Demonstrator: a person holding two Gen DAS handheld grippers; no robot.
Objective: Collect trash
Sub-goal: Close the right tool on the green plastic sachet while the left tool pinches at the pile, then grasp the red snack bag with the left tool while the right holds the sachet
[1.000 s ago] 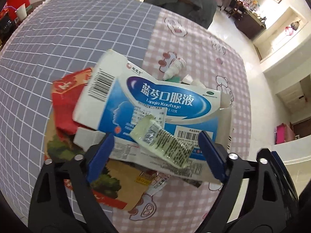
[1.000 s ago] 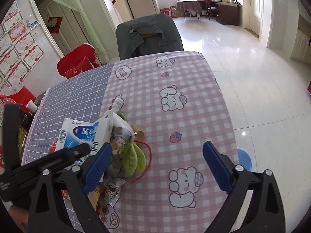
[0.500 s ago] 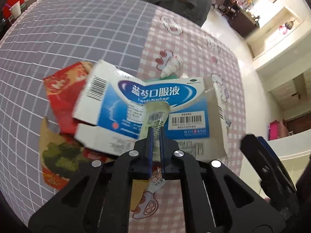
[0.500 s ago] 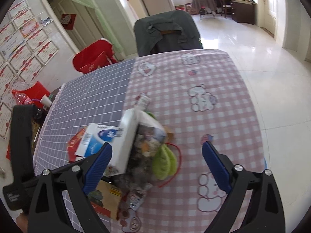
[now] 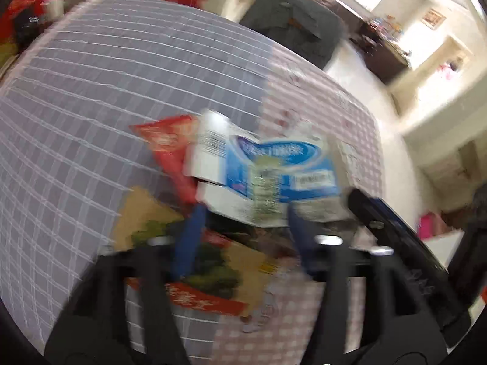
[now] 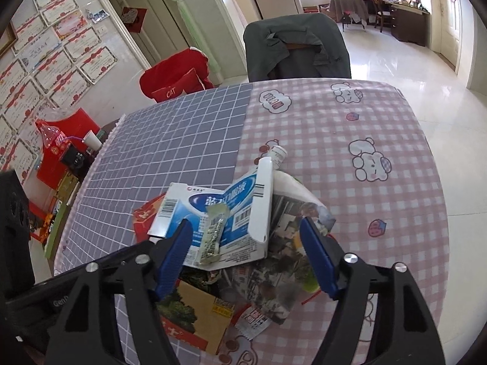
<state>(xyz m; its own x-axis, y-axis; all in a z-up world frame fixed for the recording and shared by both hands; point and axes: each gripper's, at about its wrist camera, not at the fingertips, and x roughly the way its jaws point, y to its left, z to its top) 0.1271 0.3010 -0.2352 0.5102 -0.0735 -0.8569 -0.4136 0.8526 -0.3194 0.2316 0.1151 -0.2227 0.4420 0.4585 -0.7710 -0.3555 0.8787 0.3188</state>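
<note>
Both grippers have shifted over the heap: the left gripper (image 5: 240,231), clamped on the small sachet (image 6: 213,237) half a second ago, has just been opening and holds nothing; the right gripper (image 6: 246,255) has just been closing, jaws apart around the flattened blue-and-white box (image 6: 219,210). On the tabletop (image 6: 334,152), near its front edge, the trash sits gathered; a small bottle (image 6: 277,153) lies just behind. Removal seems left.

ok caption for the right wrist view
Right gripper open over a flattened blue medicine box atop a trash pile on the checked tablecloth.
</note>
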